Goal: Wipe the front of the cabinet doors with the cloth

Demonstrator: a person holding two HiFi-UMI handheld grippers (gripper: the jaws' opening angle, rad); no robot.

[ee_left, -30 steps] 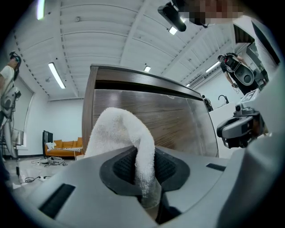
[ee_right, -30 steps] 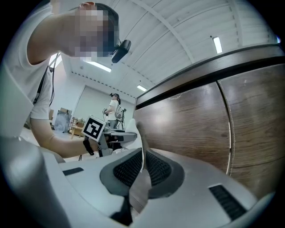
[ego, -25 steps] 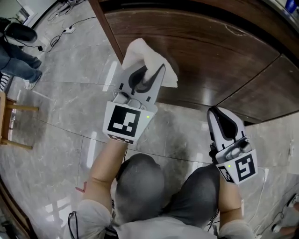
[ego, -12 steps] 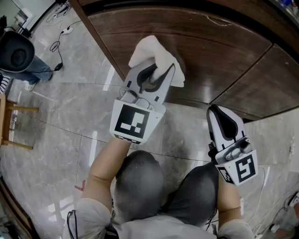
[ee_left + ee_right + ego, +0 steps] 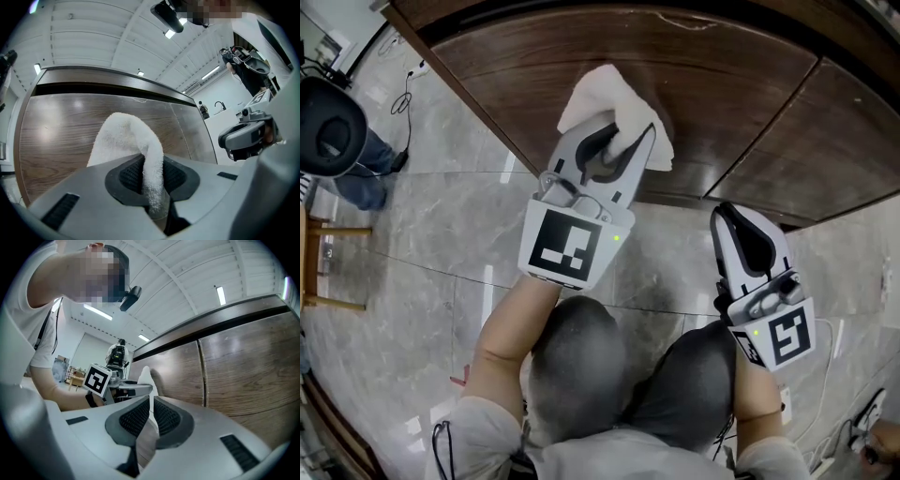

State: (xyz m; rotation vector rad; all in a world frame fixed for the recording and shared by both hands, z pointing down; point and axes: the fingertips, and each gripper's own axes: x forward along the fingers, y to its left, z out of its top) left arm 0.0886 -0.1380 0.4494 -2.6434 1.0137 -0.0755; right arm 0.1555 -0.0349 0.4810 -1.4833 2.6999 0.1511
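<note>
A white cloth (image 5: 614, 112) is pinched in my left gripper (image 5: 614, 145), which is shut on it and presses it against the dark wooden cabinet door (image 5: 703, 66). In the left gripper view the cloth (image 5: 126, 140) folds up from between the jaws onto the door (image 5: 61, 131). My right gripper (image 5: 733, 225) hangs lower right, near the bottom of the neighbouring door (image 5: 825, 150), its jaws together with nothing between them. The right gripper view shows the left gripper (image 5: 124, 389) with the cloth (image 5: 146, 378) against the door (image 5: 178, 369).
A vertical seam (image 5: 764, 136) divides the two doors. Grey marble floor (image 5: 422, 234) spreads to the left. A wooden stool (image 5: 319, 262) and a person's legs (image 5: 352, 178) stand at the far left. My knees (image 5: 619, 375) are below the grippers.
My left gripper with the cloth has slid up and slightly right across the door. The right gripper has kept its place.
</note>
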